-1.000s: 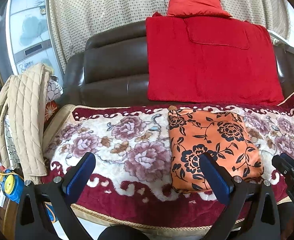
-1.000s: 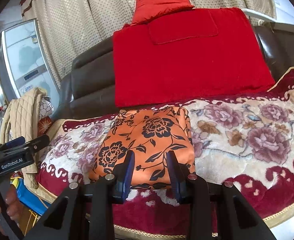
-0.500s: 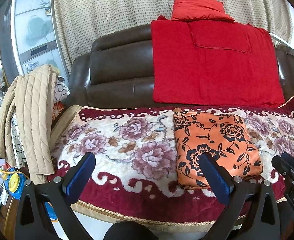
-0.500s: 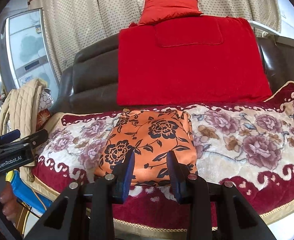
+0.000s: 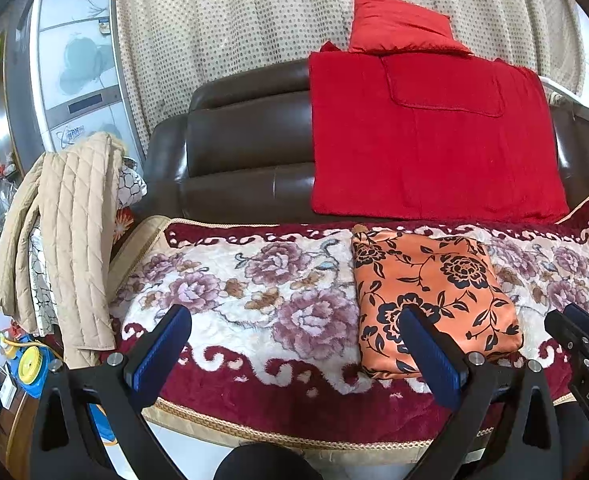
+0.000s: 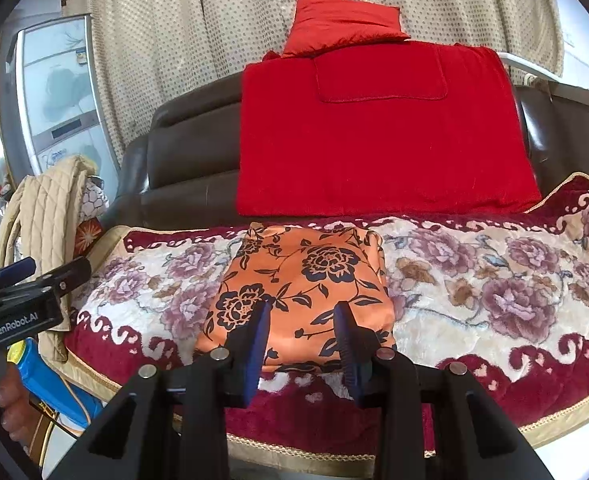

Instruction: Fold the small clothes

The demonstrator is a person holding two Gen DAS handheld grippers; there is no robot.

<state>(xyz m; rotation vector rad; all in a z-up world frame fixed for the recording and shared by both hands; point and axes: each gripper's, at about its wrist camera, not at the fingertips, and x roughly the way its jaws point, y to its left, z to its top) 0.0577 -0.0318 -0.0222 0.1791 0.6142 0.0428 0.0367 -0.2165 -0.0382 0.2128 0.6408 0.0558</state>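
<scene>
One orange satin garment printed with black flowers and vines (image 6: 306, 292) lies folded into a neat, slightly puffy rectangle, flat on the cream-and-maroon floral plush blanket (image 5: 254, 300) that covers the seat of the dark brown leather sofa (image 5: 246, 152), just in front of one red folded blanket (image 6: 374, 140) draped on the backrest with one red cushion (image 6: 342, 24) on top. The left gripper (image 5: 294, 354) holds its jaws spread wide with nothing between them, above the blanket left of the garment. The right gripper (image 6: 302, 344) has its jaws partly spread and empty, hovering before the garment's near edge.
</scene>
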